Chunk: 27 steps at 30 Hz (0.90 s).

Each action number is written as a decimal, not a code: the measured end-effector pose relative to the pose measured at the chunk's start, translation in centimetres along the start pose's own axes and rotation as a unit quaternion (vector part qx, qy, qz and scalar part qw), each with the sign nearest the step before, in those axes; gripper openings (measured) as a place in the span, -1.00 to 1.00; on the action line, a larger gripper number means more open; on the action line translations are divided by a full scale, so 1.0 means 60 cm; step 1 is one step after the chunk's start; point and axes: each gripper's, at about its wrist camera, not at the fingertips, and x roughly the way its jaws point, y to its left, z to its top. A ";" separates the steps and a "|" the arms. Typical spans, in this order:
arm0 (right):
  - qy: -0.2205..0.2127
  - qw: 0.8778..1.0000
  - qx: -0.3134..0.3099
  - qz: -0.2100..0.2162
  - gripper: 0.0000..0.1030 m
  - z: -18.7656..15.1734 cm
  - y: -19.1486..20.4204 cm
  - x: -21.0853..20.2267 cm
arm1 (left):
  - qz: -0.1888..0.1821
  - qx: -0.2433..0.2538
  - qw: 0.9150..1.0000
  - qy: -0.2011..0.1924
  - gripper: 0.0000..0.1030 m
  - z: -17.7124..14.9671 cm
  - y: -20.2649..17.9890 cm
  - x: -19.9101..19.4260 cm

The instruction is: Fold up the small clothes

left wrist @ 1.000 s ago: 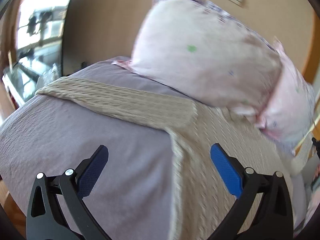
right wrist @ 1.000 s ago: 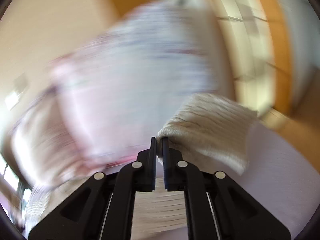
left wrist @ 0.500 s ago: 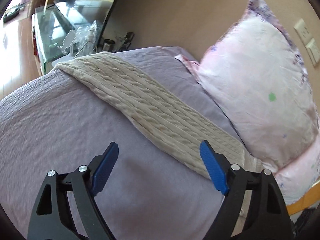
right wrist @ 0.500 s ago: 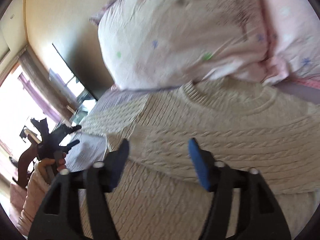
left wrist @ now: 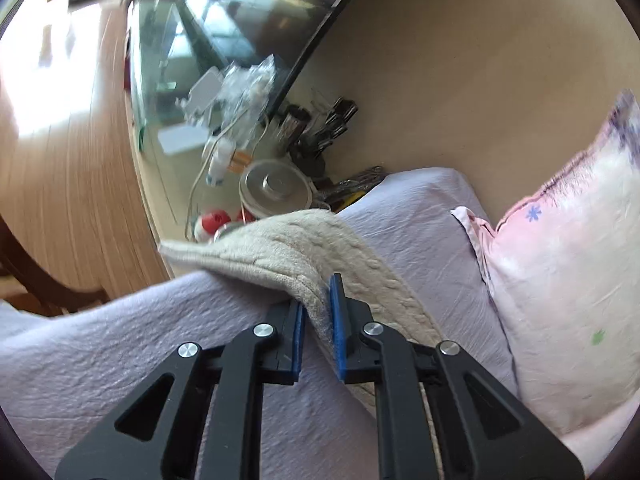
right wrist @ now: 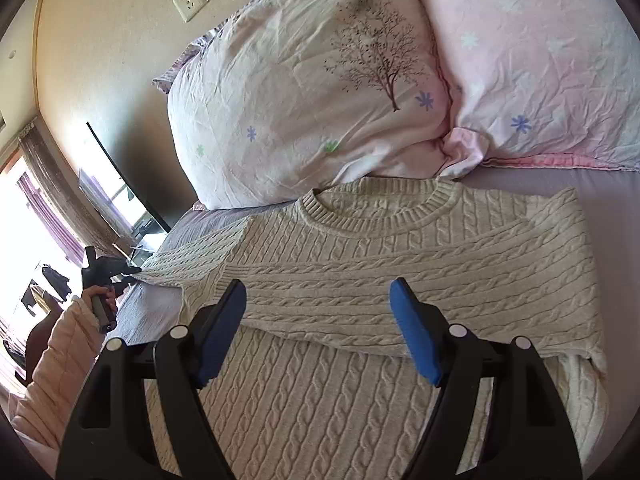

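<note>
While the cream sweater [right wrist: 400, 264] lies on the bed [left wrist: 120, 344], the left gripper [left wrist: 318, 316] pinches its sleeve [left wrist: 304, 248].
Right gripper [right wrist: 320, 320] hovers above the chest, jaws spread wide.

Sweater hem [right wrist: 320, 440] cut off below; nightstand clutter [left wrist: 240, 120] blurred.

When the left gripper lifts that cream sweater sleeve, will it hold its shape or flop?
Likely floppy: the sleeve already drapes limply either side of the left gripper. The thick cable knit of the sweater suggests some weight, so the sleeve may sag. Its rough texture probably resists slipping from the fingers.
</note>
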 end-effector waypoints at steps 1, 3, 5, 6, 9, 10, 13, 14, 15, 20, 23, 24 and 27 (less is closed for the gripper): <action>-0.003 1.000 0.001 -0.001 0.44 0.001 -0.004 -0.004 | 0.000 0.020 1.000 -0.012 -0.87 -0.001 -0.021 -0.013; -0.015 1.000 0.006 -0.006 0.44 0.002 -0.015 -0.019 | -0.011 0.092 0.995 -0.046 -0.88 -0.017 -0.095 -0.057; -0.026 1.000 0.013 -0.008 0.44 0.002 -0.026 -0.034 | -0.048 0.189 0.978 -0.072 -0.88 -0.064 -0.205 -0.112; -0.034 0.999 0.020 -0.010 0.45 0.002 -0.035 -0.044 | -0.068 0.224 0.969 -0.077 -0.88 -0.091 -0.246 -0.131; -0.060 0.996 0.059 -0.019 0.50 0.002 -0.063 -0.067 | -0.169 0.340 0.923 -0.065 -0.88 -0.231 -0.392 -0.198; -0.065 0.995 0.073 -0.019 0.51 0.001 -0.072 -0.071 | -0.208 0.373 0.903 -0.047 -0.88 -0.295 -0.438 -0.212; -0.061 0.991 0.121 -0.010 0.52 -0.007 -0.107 -0.069 | -0.260 0.472 0.842 0.022 -0.84 -0.497 -0.530 -0.202; -0.053 0.990 0.134 -0.011 0.52 -0.010 -0.119 -0.066 | -0.253 0.510 0.821 0.039 -0.83 -0.555 -0.547 -0.191; -0.041 0.988 0.146 -0.014 0.52 -0.012 -0.131 -0.063 | -0.239 0.555 0.795 0.054 -0.84 -0.619 -0.559 -0.179; -0.013 0.983 0.178 -0.032 0.48 -0.024 -0.184 -0.064 | -0.245 0.559 0.791 0.053 -0.79 -0.633 -0.512 -0.187; -0.002 0.981 0.192 -0.030 0.21 -0.018 -0.197 -0.044 | -0.234 0.534 0.812 0.032 0.07 -0.587 -0.463 -0.204; 0.006 0.980 0.194 -0.036 0.17 -0.017 -0.198 -0.033 | -0.222 0.531 0.818 0.015 0.17 -0.569 -0.440 -0.212; 0.038 0.978 0.198 -0.057 0.04 -0.017 -0.201 0.001 | -0.191 0.532 0.825 -0.005 0.21 -0.550 -0.380 -0.230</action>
